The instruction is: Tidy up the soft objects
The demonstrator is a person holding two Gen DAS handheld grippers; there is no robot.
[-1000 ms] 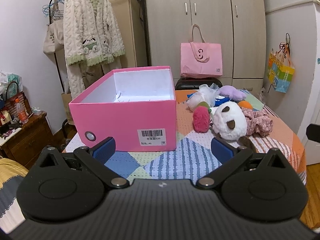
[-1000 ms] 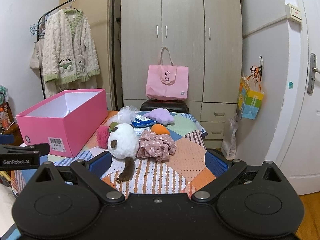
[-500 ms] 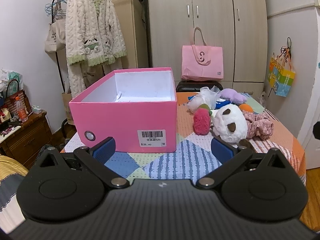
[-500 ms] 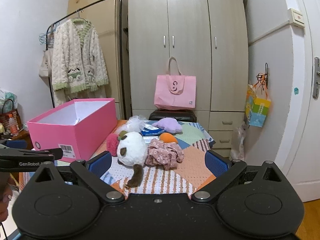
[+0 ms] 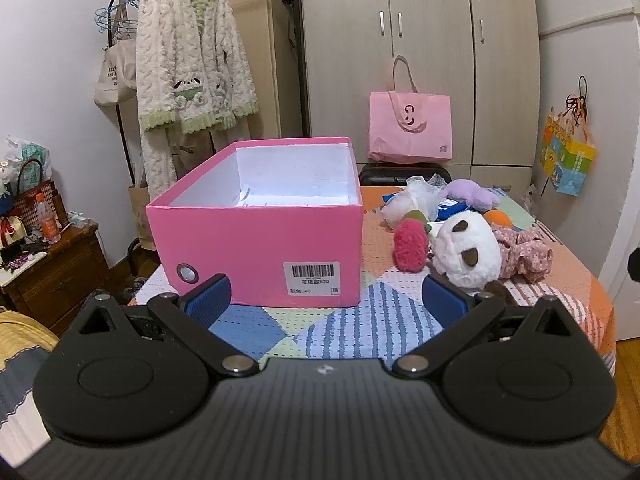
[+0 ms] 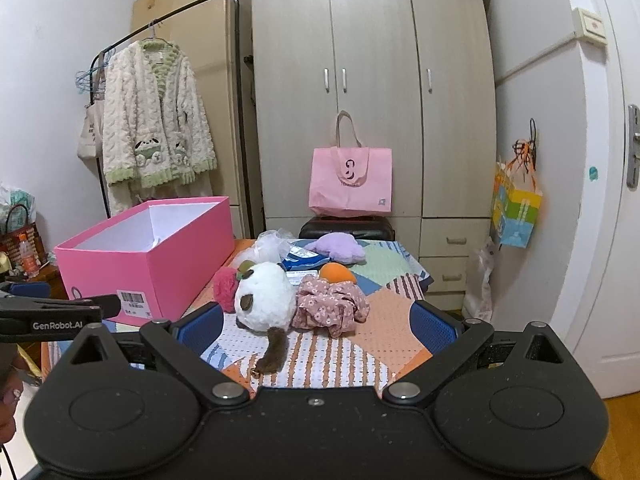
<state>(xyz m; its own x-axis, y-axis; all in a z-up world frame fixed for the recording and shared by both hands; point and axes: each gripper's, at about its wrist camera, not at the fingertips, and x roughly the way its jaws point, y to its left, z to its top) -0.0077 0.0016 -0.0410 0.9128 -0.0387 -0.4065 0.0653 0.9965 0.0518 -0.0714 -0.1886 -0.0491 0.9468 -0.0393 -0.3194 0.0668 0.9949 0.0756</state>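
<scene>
1. My left gripper (image 5: 326, 294) stands spread wide with nothing between its blue pads; it sits at the lower centre of the left wrist view, short of the pink box (image 5: 260, 252), just as it did one second ago.
2. My right gripper (image 6: 316, 326) is likewise released and empty, at the lower centre of the right wrist view.
3. Compared with one second ago, the right wrist view has risen: the wardrobe (image 6: 372, 92) top now shows, and the table (image 6: 396, 304) contents sit lower in the frame.
4. The soft objects remain on the patchwork table cover, right of the box: the panda plush (image 6: 264, 298) at frame centre, touching the red pompom (image 6: 224, 288) on its left and the floral scrunchie (image 6: 332, 308) on its right.
5. The orange ball (image 6: 337, 273) and purple plush (image 6: 338, 248) lie behind them. None has shifted.
6. The box interior shows white walls; its floor is partly hidden.
</scene>
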